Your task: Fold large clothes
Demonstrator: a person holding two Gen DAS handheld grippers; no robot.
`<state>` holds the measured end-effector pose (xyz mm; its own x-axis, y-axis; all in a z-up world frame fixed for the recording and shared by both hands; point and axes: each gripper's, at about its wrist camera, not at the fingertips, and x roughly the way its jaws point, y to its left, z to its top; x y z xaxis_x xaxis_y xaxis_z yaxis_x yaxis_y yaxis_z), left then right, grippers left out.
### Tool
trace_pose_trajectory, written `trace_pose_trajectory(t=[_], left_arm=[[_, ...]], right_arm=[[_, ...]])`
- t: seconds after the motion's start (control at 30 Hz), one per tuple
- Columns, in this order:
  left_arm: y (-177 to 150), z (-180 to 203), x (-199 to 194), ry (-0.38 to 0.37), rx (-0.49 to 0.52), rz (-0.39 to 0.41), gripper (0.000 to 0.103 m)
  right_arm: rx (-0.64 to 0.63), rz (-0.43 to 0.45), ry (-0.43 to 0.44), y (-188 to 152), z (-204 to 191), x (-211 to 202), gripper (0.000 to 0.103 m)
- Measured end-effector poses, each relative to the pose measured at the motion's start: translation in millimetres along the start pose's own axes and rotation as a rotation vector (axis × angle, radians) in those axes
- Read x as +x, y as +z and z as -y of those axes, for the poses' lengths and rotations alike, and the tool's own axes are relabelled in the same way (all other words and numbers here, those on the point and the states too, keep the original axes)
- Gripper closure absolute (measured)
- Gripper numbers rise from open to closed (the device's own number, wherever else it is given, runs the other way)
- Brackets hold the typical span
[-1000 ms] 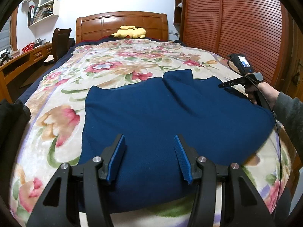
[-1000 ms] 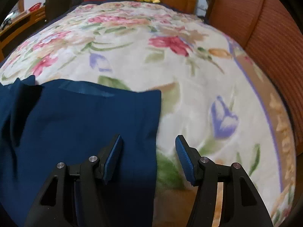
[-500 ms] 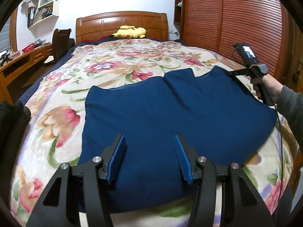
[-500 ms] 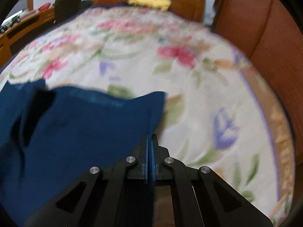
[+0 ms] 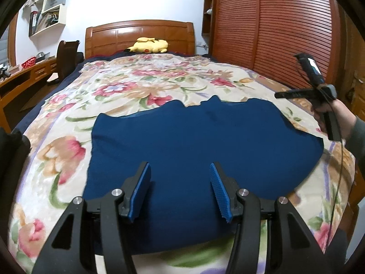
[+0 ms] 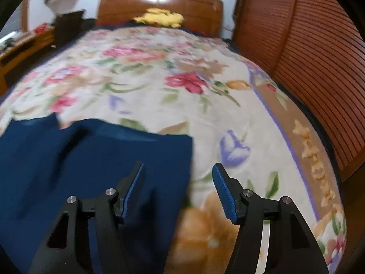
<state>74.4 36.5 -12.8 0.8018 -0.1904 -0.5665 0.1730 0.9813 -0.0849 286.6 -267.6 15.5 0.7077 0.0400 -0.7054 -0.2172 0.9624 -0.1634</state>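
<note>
A dark blue garment (image 5: 194,150) lies spread flat on the flowered bedspread (image 5: 127,86). My left gripper (image 5: 180,189) is open and empty, hovering over the garment's near edge. My right gripper (image 6: 178,189) is open and empty above the garment's right edge (image 6: 91,171), its left finger over the cloth and its right finger over the bedspread (image 6: 228,114). In the left wrist view the right gripper's body (image 5: 317,91) is held in a hand above the garment's right side, fingers hidden.
A wooden headboard (image 5: 139,34) with a yellow plush toy (image 5: 150,45) stands at the far end. A slatted wooden wardrobe (image 5: 285,27) runs along the right. A desk (image 5: 25,75) and chair (image 5: 66,57) stand at the left.
My right gripper, open a second ago, shut on the garment's right edge and lifted it, then let go and opened. The garment lies flatter now. My left gripper has barely moved.
</note>
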Motion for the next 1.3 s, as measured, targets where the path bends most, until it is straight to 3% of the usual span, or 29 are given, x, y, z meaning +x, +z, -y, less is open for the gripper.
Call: trace_pose_trajectory(t=[0.23, 0.5, 0.7, 1.0, 1.3], left_arm=[[2, 23, 4, -0.033, 0.020, 0.004, 0.050], [-1, 50, 9, -0.076, 0.059, -0.014, 0.050], [-5, 67, 14, -0.101, 0.080, -0.028, 0.049], [-9, 87, 32, -0.049, 0.123, -0.053, 0.049], [-18, 90, 50, -0.038, 0.147, -0.125, 0.049]], right_arm=[[-0.080, 0.020, 0.096, -59, -35, -57, 0.039], [-0.086, 0.003, 0.141, -108, -57, -70, 0.039], [-0.054, -0.003, 0.142, -123, -55, -66, 0.038], [-0.037, 0.045, 0.109, -142, -56, -63, 0.032], [0.003, 0.042, 0.163, -150, -44, -62, 0.026]])
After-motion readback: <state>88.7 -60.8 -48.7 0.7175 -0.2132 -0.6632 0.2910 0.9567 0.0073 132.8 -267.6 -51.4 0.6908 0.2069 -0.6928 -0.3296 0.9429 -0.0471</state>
